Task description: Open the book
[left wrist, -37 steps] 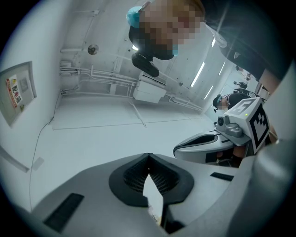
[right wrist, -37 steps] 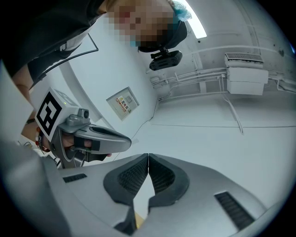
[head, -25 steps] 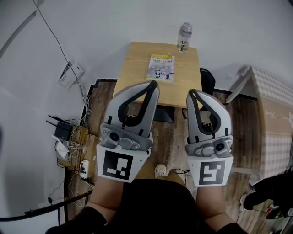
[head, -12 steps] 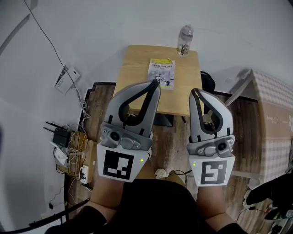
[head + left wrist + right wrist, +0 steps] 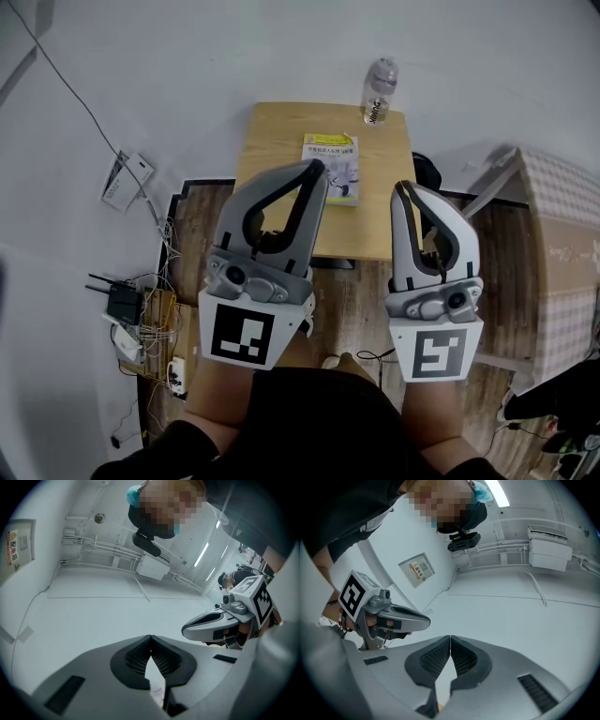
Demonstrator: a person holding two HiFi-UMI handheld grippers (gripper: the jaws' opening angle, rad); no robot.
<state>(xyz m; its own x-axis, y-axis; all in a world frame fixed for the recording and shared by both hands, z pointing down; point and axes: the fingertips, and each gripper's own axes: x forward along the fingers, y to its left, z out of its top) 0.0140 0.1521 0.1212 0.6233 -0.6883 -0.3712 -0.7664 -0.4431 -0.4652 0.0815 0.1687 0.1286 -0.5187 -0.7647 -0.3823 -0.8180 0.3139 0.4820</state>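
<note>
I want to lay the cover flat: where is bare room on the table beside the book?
The table is bare across its left half, from its left edge to the book. A narrower bare strip lies right of the book, nearer than the bottle. Crowded: the far right corner, by the bottle.

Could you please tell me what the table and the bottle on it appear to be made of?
Table: probably wood or wood-look laminate, matte, from its even light-tan top. Bottle: likely clear plastic, see-through with a label band.
</note>
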